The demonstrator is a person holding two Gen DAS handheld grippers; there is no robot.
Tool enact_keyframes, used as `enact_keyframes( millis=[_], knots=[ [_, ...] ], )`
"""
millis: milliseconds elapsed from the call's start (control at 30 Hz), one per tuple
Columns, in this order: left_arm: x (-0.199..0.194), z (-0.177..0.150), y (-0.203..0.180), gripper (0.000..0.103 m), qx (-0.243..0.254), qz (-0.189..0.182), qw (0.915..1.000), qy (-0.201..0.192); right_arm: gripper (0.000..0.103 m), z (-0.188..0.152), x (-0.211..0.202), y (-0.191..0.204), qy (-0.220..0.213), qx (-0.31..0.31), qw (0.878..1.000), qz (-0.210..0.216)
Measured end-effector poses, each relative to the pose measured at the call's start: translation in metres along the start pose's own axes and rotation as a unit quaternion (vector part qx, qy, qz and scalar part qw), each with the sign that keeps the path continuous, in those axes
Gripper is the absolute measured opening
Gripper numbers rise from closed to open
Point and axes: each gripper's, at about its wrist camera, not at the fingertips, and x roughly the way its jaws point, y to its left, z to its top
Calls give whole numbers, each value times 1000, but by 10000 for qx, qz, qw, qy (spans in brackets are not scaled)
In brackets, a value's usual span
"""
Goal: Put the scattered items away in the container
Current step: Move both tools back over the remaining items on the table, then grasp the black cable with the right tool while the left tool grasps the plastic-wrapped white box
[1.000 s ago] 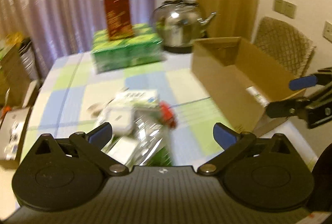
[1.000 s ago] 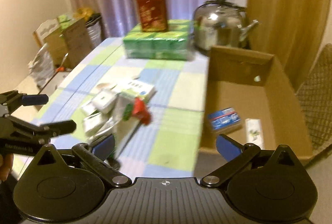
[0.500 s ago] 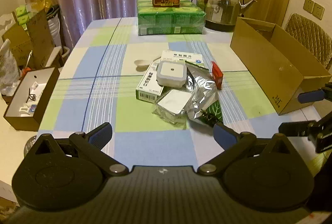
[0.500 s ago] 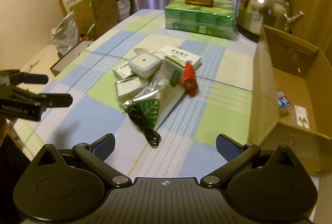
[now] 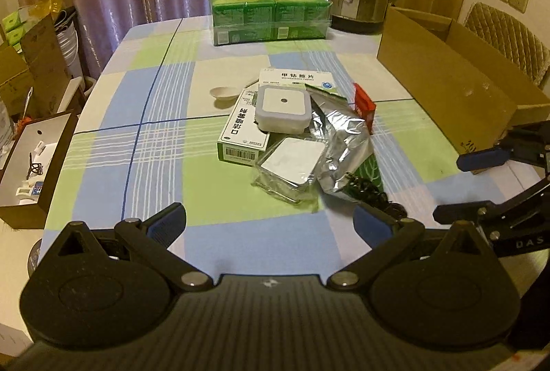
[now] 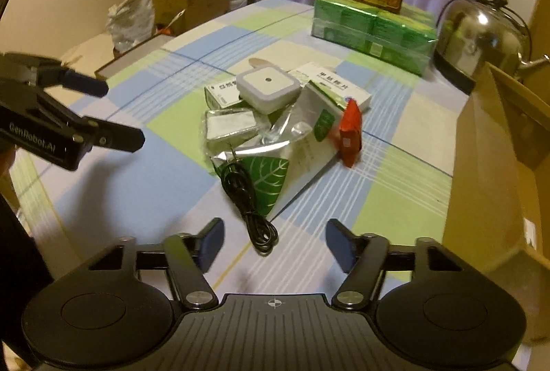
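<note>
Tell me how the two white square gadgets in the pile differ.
The upper white square device is bare and shows a small dark dot at its centre; the lower white square device is sealed in clear plastic wrap and shows no dot. The upper one rests on a medicine box; the lower one lies on the tablecloth. Both are square with rounded corners.

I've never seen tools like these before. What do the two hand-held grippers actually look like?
Both match: the left gripper and right gripper are matte black, each with a ribbed central body, two round disc-shaped housings, jointed link arms with silver pivot pins, and blue pads on the fingertips. White lettering "GenRobot.AI" runs along the left gripper's side in the right wrist view. No cables show on them.
</note>
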Motion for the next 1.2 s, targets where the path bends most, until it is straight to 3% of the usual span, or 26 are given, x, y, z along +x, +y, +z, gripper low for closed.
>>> enact_keyframes(
  millis=[200, 533, 767, 833, 1200],
  knots=[
    [19, 4, 1, 102, 270, -129, 9995, 80, 49, -2, 27, 10, 163, -476, 9985, 233],
    [48, 3, -7, 102, 1097, -274, 9934, 201, 41, -1, 56, 20, 184, -1103, 9937, 113],
    [60, 4, -6, 102, 1204, -418, 9916, 236, 15, -3, 67, 25, 211, -1460, 9891, 33],
    [63, 4, -7, 102, 1238, -432, 9911, 249, 13, -5, 67, 26, 207, -1519, 9882, 0],
    [87, 10, -13, 100, 1543, -503, 9863, 288, 11, -12, 40, 8, -34, -909, 9958, -37]
  ],
)
